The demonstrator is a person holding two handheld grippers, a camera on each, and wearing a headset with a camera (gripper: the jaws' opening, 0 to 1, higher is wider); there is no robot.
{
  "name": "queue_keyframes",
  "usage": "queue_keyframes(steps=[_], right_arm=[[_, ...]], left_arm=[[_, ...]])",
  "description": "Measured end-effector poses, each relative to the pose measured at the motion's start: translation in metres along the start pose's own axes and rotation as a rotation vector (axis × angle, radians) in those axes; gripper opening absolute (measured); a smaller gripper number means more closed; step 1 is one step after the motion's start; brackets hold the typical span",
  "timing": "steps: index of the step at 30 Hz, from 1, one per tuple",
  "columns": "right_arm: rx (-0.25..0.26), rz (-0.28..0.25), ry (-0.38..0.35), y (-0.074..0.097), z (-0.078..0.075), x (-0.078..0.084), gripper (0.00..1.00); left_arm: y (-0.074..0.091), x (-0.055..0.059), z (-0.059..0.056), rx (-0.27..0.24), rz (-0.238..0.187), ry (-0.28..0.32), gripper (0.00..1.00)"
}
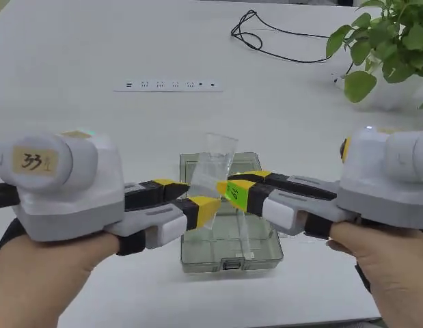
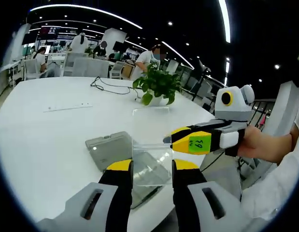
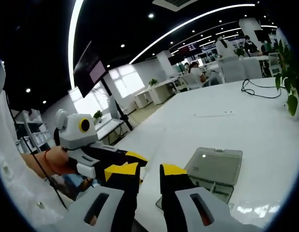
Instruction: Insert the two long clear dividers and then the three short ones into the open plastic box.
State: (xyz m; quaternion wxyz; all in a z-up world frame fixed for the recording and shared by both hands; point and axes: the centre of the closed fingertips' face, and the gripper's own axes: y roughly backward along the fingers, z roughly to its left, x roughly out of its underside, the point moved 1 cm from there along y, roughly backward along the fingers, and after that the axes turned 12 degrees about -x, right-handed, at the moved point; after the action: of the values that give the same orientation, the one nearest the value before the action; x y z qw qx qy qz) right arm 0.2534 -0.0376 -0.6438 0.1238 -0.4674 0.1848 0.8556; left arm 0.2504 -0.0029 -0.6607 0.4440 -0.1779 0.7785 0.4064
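- Head view: you hold both grippers tip to tip above the open plastic box (image 1: pixel 204 260), which sits on the white desk (image 1: pixel 95 55) directly beneath them.
- A clear divider (image 1: pixel 219 152) stands tilted between the tips, with its top leaning to your right (probably held above the box so you can line it up with the slots before lowering it).
- Your right gripper (image 1: pixel 233 186) has its jaws almost closed on the divider's edge and appears to pinch it.
- Your left gripper (image 1: pixel 192 197) has its jaws apart with the sheet between them; whether they press on it cannot be told.
- Inside the box a clear strip (image 1: pixel 242 236) runs front to back, probably a long divider already seated.
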Motion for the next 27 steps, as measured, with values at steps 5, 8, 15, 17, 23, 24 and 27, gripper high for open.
queue_keyframes(steps=[5, 8, 15, 17, 23, 24, 27], right_arm=[[0.011, -0.003, -0.023, -0.002, -0.001, 0.001, 0.15], [0.011, -0.011, -0.038, -0.004, 0.000, 0.001, 0.14], [0.029, -0.026, -0.068, -0.007, 0.001, 0.000, 0.09], [0.037, -0.037, -0.077, -0.008, 0.001, -0.001, 0.08], [0.054, -0.048, -0.091, -0.009, -0.001, -0.006, 0.07], [0.055, -0.045, -0.089, -0.009, -0.002, -0.006, 0.07], [0.056, -0.032, -0.092, -0.011, -0.002, -0.005, 0.07]], left_arm=[[-0.001, -0.002, -0.001, 0.002, -0.004, -0.018, 0.30], [-0.001, -0.003, -0.001, 0.000, -0.005, -0.031, 0.30], [-0.001, -0.004, 0.000, -0.007, -0.009, -0.037, 0.30], [-0.002, -0.005, 0.000, -0.012, -0.013, -0.034, 0.30], [-0.003, -0.006, 0.002, -0.014, -0.022, -0.039, 0.29], [-0.003, -0.005, 0.001, -0.010, -0.020, -0.039, 0.29], [-0.002, -0.003, 0.000, -0.003, -0.016, -0.048, 0.31]])
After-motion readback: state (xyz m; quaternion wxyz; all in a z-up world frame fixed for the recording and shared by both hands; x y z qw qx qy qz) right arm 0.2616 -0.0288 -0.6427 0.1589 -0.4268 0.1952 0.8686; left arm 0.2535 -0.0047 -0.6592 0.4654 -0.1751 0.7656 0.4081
